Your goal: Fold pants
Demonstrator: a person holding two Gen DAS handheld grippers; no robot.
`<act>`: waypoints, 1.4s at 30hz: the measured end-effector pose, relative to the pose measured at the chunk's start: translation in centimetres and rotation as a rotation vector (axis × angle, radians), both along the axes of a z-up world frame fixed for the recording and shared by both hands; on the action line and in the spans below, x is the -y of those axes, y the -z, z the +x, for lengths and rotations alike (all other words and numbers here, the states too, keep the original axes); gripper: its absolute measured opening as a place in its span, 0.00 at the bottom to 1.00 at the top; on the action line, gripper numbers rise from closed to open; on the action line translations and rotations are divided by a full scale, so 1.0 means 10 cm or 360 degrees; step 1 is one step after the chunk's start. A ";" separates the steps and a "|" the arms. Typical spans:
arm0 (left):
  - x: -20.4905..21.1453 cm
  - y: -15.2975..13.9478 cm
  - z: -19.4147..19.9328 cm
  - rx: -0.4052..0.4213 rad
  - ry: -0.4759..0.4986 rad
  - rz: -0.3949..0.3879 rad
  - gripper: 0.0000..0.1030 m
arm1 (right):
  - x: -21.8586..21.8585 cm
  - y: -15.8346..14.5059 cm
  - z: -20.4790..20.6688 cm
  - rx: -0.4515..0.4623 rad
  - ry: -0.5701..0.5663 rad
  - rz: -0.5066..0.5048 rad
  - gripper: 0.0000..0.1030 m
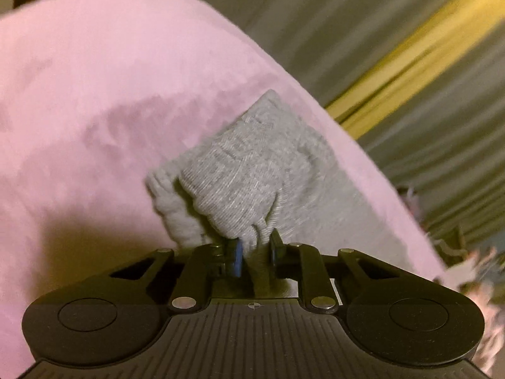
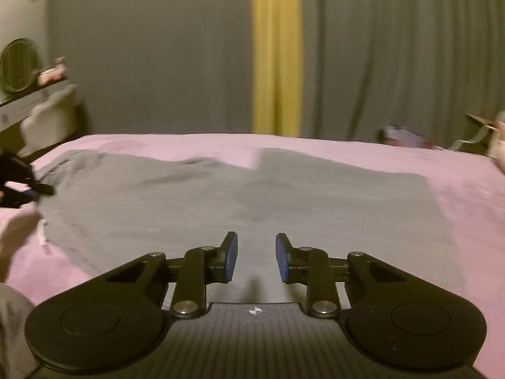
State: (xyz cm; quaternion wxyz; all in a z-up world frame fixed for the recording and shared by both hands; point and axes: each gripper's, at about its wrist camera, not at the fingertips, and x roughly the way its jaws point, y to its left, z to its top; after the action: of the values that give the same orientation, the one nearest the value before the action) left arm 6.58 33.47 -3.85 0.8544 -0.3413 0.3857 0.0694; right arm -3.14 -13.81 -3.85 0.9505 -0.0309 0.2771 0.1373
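Grey pants (image 2: 221, 195) lie spread flat on a pink bed cover (image 2: 467, 189). In the left wrist view my left gripper (image 1: 255, 246) is shut on a bunched ribbed edge of the pants (image 1: 240, 164), lifted a little off the pink cover (image 1: 94, 79). That same gripper (image 2: 28, 189) shows at the far left of the right wrist view, at the pants' left end. My right gripper (image 2: 256, 252) hovers over the near edge of the pants. Its blue pads (image 2: 232, 252) stand apart with nothing between them.
Grey curtains with a yellow strip (image 2: 274, 63) hang behind the bed. A shelf with a round fan-like object (image 2: 19, 66) is at the left. Small blurred items (image 2: 404, 137) lie at the bed's far right edge.
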 end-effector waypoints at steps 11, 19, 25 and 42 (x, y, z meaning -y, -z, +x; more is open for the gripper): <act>0.02 -0.22 -0.11 0.0030 0.0173 0.0262 0.82 | -1.01 -0.29 -0.09 -0.0082 -0.0067 0.0017 0.25; -0.46 -0.38 -0.92 0.0085 0.0001 0.0502 0.83 | -2.13 -0.24 -0.25 -0.0281 -0.0363 0.0088 0.25; -0.72 -0.05 -1.44 0.0189 -0.0186 0.0155 0.83 | -2.71 -0.02 -0.08 -0.0544 -0.0394 0.0060 0.25; -0.52 0.12 -1.16 0.0366 0.0056 -0.0291 0.90 | -2.09 -0.07 0.26 -0.0602 0.0023 0.0079 0.01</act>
State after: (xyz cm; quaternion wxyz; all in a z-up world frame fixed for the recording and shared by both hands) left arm -5.06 38.70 -5.01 0.8594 -0.4165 0.2959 -0.0207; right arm -0.55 7.09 -3.18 0.8830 0.0209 0.4474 0.1404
